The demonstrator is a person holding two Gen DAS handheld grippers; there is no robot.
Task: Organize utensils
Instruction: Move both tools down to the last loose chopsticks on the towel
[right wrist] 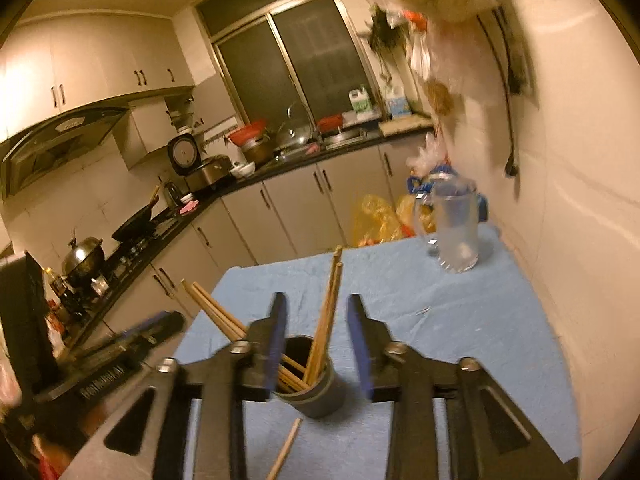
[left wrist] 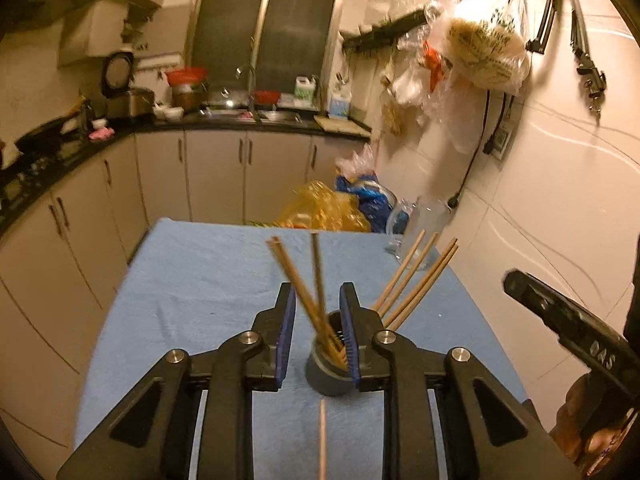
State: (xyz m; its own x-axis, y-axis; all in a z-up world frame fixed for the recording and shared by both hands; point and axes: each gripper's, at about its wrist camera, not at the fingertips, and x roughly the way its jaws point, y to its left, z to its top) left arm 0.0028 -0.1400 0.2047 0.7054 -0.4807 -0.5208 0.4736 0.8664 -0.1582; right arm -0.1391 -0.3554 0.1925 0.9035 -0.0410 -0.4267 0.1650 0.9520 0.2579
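Wooden chopsticks [left wrist: 308,296] stand fanned in a dark cup [left wrist: 330,372] on the blue cloth [left wrist: 192,280], the cup sitting between the jaws of both grippers. L gripper [left wrist: 318,308] parted, pads w/ no visible grip on the sticks, tho blur clouds that. R gripper [right wrist: 318,320] open, clear of them. One loose chopstick [right wrist: 285,450] lies below the jaws; glass mug [right wrist: 456,224] well beyond.

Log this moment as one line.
chopsticks in cup | one chopstick on cloth | left, right open
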